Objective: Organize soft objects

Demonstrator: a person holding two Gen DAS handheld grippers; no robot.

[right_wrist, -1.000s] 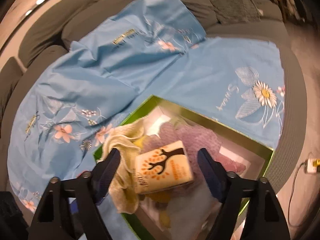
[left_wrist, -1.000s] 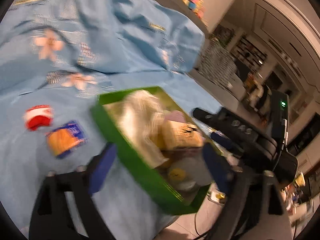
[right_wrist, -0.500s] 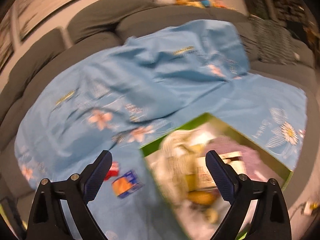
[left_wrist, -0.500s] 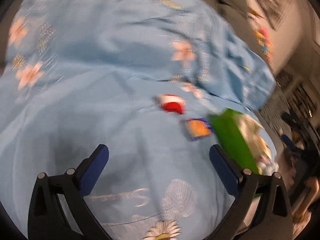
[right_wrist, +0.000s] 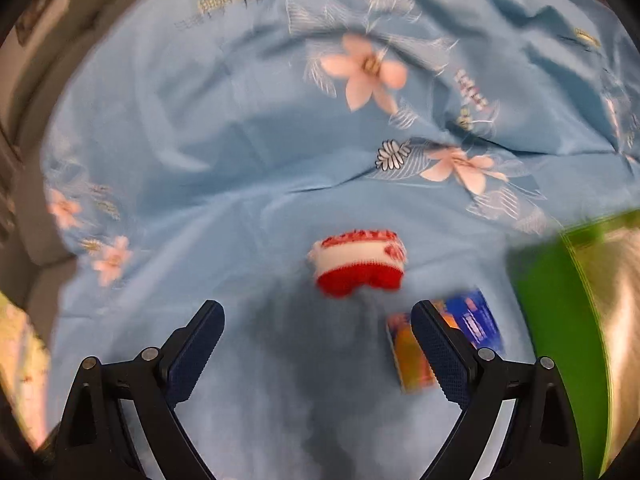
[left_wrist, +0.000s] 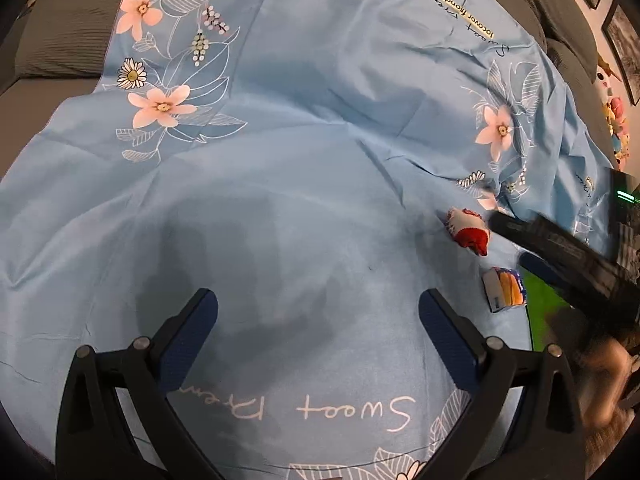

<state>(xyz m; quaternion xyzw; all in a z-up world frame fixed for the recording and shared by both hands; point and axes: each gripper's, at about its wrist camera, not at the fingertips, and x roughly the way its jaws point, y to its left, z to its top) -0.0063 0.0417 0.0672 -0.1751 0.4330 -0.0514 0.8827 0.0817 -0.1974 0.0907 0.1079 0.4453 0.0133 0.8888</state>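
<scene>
A light blue floral sheet [left_wrist: 304,168] is seen spread over a grey sofa [left_wrist: 60,40], with two small items left lying on it. A red-and-white knitted piece [right_wrist: 358,266] is found near the middle of the right wrist view, resting on the sheet just ahead of the right hand-held gripper [right_wrist: 318,344]. An orange-and-blue packet [right_wrist: 412,354] is seen just beside it, partly hidden behind the gripper's right finger, between the knitted piece and a green box [right_wrist: 548,312] at the right edge. What the box holds cannot be made out through the blur.

The right hand-held gripper is shown released, its blue-padded jaws spread wide and nothing caught between them; whether the right pad touches the packet cannot be told.

In the left wrist view, the left hand-held gripper [left_wrist: 318,340] is likewise shown released, jaws wide apart over a bare stretch of sheet, with only printed lettering [left_wrist: 320,410] below them. The same knitted piece [left_wrist: 468,230] and packet [left_wrist: 504,288] are seen well off to its right, with a strip of the green box [left_wrist: 544,312] beyond them. The dark body of the other gripper [left_wrist: 568,256] is seen reaching in from the right, above the packet. Plush toys [left_wrist: 614,120] are glimpsed at the far right edge.
</scene>
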